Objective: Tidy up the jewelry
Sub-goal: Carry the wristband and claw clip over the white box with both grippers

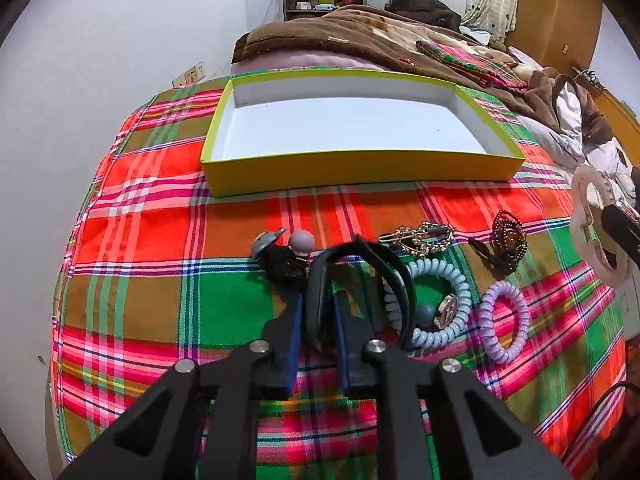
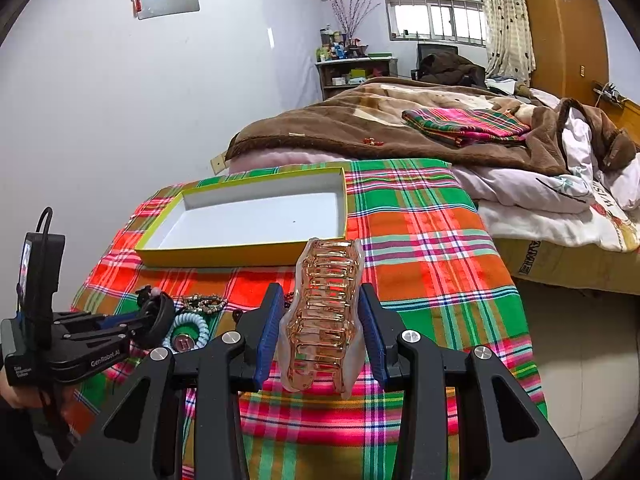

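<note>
Two views, taken in turn. From the left wrist: left gripper point(image 1: 318, 312) closed on a black oval plastic hair clip point(image 1: 362, 280), blue-padded fingers point(image 1: 295, 332) pinching one of its arms, clip standing just over the red, green and orange plaid cloth point(image 1: 160, 280). Beside it lay a pale blue spiral hair tie point(image 1: 440, 300), a lilac spiral hair tie point(image 1: 506, 322), a gold ornate barrette point(image 1: 418, 236), a dark beaded bracelet point(image 1: 509, 242) and a black scrunchie with grey balls point(image 1: 286, 262). Beyond them sat a shallow yellow cardboard box with a white inside point(image 1: 352, 168), nothing in it.

From the right wrist: right gripper point(image 2: 322, 332) clamped on a translucent amber claw clip point(image 2: 326, 312), fingers point(image 2: 268, 332) pressing both its sides, held up above the cloth, nearer than the box point(image 2: 224, 254). Left gripper point(image 2: 154, 320) seen low at left, over the jewelry pile.
</note>
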### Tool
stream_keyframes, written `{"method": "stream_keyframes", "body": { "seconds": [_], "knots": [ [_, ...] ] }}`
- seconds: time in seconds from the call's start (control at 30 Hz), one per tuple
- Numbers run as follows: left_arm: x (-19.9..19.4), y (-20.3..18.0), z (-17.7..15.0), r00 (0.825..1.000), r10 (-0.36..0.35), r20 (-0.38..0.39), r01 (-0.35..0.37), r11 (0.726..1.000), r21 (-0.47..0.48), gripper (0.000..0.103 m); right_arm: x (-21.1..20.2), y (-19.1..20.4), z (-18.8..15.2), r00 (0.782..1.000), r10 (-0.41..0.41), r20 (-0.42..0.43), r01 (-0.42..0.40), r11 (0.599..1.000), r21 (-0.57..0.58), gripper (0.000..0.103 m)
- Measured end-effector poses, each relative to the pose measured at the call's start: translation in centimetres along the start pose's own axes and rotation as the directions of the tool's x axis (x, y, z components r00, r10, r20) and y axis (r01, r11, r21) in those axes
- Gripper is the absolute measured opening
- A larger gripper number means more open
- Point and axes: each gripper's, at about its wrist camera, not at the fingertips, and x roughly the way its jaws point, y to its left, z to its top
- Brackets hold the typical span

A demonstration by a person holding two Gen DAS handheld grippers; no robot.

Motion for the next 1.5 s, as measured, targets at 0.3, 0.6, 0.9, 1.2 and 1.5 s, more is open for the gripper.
{"method": "stream_keyframes", "body": {
  "seconds": [0.3, 0.6, 0.9, 1.2, 1.5],
  "knots": [
    [-2.0, 0.3, 0.6, 0.999, -0.012, 0.043, 0.012, 1.0, -0.009, 0.013, -0.3, 0.4, 1.0, 1.0, 0.0, 0.02, 0.0, 1.0, -0.012, 0.039],
    [-3.9, 1.1, 3.0, 0.994, -0.022, 0.104, 0.023, 1.0, -0.009, 0.013, 0.0, 1.2, 3.5, 0.999, 0.003, 0.049, 0.0, 0.999, -0.048, 0.039],
    [-3.9, 2.1, 6.5, 0.99, -0.024, 0.14, 0.026, 0.999, -0.019, 0.013, 2.6, 1.9, 6.6, 0.999, 0.012, 0.043, -0.008, 0.997, -0.08, 0.039],
    [-1.5, 3.4, 10.4, 0.989, -0.031, 0.143, 0.038, 0.998, -0.051, 0.013, 7.8, 2.3, 9.3, 1.0, 0.004, -0.013, -0.005, 0.992, -0.129, 0.039],
    [2.5, 4.5, 13.2, 0.994, -0.041, 0.101, 0.049, 0.996, -0.076, 0.013, 12.9, 2.7, 10.2, 0.997, -0.058, -0.06, 0.045, 0.98, -0.194, 0.039]
  ]
}}
